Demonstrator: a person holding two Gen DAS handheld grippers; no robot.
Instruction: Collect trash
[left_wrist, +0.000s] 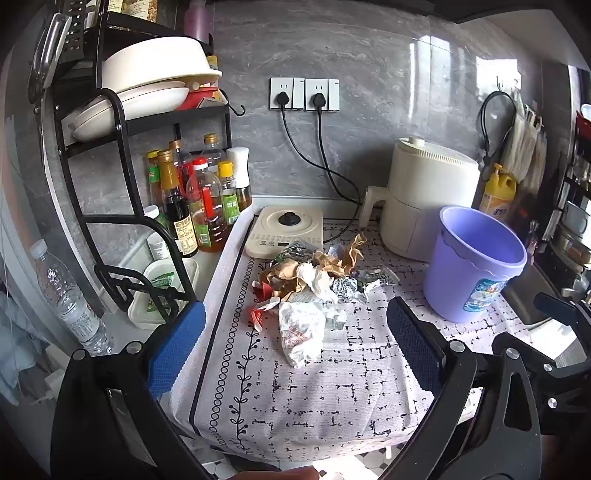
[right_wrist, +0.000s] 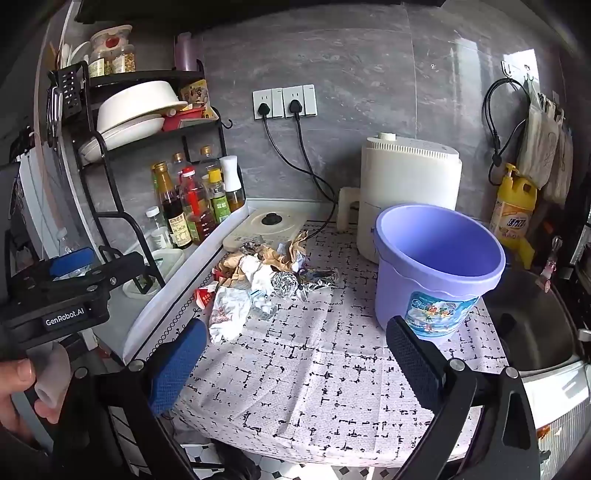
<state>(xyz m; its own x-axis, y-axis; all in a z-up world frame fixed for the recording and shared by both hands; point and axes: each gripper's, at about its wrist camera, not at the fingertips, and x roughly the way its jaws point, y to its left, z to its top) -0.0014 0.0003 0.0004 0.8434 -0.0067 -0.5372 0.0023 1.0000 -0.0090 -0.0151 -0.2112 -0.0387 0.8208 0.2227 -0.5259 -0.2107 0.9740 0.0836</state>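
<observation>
Both grippers sat closest to the lens, the left gripper (left_wrist: 295, 354) and the right gripper (right_wrist: 295, 363) each with jaws spread wide and nothing between them, hovering over the near edge of the patterned cloth (left_wrist: 332, 398). Further back on that cloth lay the trash pile (left_wrist: 314, 284) (crumpled white wrapper, brown paper, a foil ball, bits of red packaging), bunched up just in front of the cream induction cooker (left_wrist: 284, 225). Right of the pile stood the purple bucket (right_wrist: 439, 266), upright and apart from the trash, with a white air fryer (right_wrist: 410, 184) behind it. Sauce bottles (left_wrist: 195, 206) crowded the left under a black dish rack (left_wrist: 122, 155).
</observation>
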